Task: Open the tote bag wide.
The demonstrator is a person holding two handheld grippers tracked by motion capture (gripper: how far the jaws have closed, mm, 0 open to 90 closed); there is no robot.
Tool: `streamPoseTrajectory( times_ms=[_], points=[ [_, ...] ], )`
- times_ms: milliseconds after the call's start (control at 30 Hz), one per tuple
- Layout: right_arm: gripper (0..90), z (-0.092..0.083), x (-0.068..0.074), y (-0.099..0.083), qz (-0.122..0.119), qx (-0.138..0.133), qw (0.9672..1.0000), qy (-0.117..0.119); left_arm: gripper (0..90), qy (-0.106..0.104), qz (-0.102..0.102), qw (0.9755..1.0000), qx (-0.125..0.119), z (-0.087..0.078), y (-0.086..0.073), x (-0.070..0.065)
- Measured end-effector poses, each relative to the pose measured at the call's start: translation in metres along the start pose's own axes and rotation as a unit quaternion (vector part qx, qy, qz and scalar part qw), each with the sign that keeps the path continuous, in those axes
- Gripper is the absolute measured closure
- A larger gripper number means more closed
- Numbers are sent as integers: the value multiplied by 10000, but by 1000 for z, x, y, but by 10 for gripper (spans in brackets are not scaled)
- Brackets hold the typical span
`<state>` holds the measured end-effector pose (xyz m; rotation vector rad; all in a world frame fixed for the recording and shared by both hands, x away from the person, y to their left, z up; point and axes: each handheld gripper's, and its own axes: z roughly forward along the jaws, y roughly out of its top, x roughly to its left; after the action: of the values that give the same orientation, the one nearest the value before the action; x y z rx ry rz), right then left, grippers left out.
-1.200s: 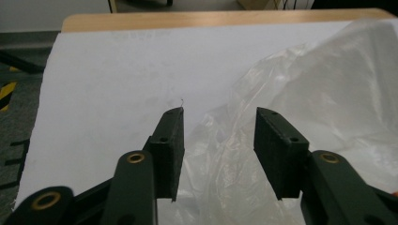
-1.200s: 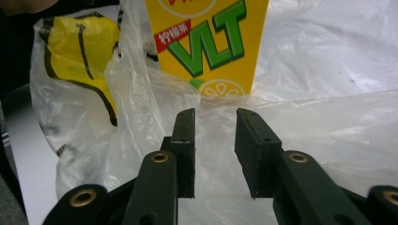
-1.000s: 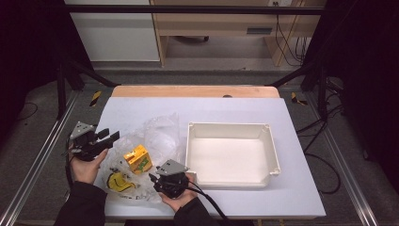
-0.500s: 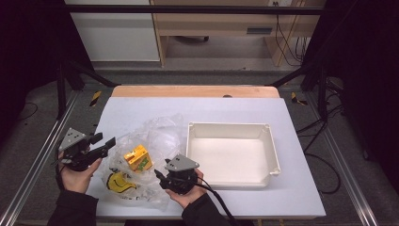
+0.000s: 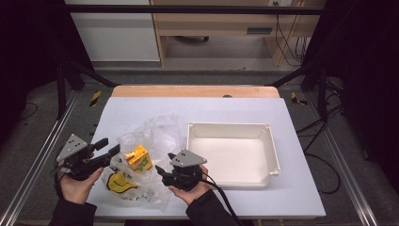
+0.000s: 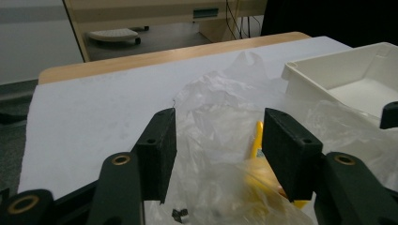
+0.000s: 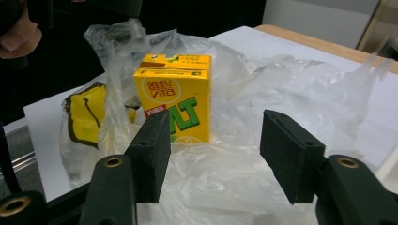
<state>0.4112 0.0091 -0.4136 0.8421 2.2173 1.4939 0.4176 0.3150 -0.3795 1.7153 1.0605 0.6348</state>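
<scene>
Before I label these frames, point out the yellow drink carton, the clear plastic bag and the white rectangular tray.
yellow drink carton (image 7: pixel 172 105): right gripper view, printed front face.
clear plastic bag (image 5: pixel 157 133): high view, crumpled upper part.
white rectangular tray (image 5: pixel 229 125): high view, far rim.

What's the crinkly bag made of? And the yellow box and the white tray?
The bag looks like thin clear plastic film: see-through, wrinkled and shiny. The yellow box seems to be printed, coated cardboard, like a drink carton, with sharp folded edges and a slight gloss. The tray looks like hard, smooth, off-white plastic with rounded corners, though that is a guess from its look.
</scene>
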Motion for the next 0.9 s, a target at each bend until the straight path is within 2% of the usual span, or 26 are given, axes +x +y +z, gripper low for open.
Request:
streamPoseTrajectory(
  times_ms=[267,300,333,367,400,433,467,500,533,567,600,633,667,733,767,800,833,867,900],
  points=[
    [461,4,8,0,-96,47,9998,148,493,-161,-41,9997,186,-13,-14,-7],
    [462,5,10,-1,-91,83,9997,208,511,-195,-46,9992,348,-11,-19,-10],
    [462,5,10,-1,-91,83,9997,208,535,-195,-46,9992,348,-11,-19,-10],
    [463,6,11,-3,-83,116,9996,248,535,-157,-33,9986,499,-8,-22,-11],
    [465,9,13,-6,-77,153,9994,296,583,-131,-19,9982,592,-6,-24,-12],
    [468,13,16,-10,-88,219,9991,354,671,-104,-26,9974,709,-3,-27,-12],
    [468,13,16,-10,-88,219,9991,354,707,-39,1,9963,857,-1,-30,-12],
    [476,18,20,-17,-116,290,9987,403,745,70,92,9937,1113,3,-35,-11],
    [476,18,20,-17,-116,290,9987,403,777,70,92,9937,1113,3,-35,-11],
    [505,23,23,-22,-163,395,9982,419,820,89,78,9920,1257,6,-43,-10],
    [505,23,23,-22,-163,395,9982,419,841,89,78,9920,1257,6,-43,-10],
    [566,29,26,-27,-192,502,9975,458,860,108,116,9908,1341,8,-48,-7],
    [566,29,26,-27,-192,502,9975,458,874,108,116,9908,1341,8,-48,-7],
    [638,36,29,-32,-211,552,9971,473,882,144,104,9892,1458,11,-54,-5],
    [705,41,31,-35,-205,618,9967,494,885,195,142,9868,1603,14,-60,-3],
    [705,41,31,-35,-205,618,9967,494,886,195,142,9868,1603,14,-60,-3],
    [777,47,33,-39,-207,680,9960,537,887,200,168,9857,1667,16,-64,-2],
    [777,47,33,-39,-207,680,9960,537,887,221,193,9840,1755,17,-67,-1],
    [826,53,36,-42,-223,750,9952,586,887,257,309,9802,1937,19,-73,-1]
  ],
)
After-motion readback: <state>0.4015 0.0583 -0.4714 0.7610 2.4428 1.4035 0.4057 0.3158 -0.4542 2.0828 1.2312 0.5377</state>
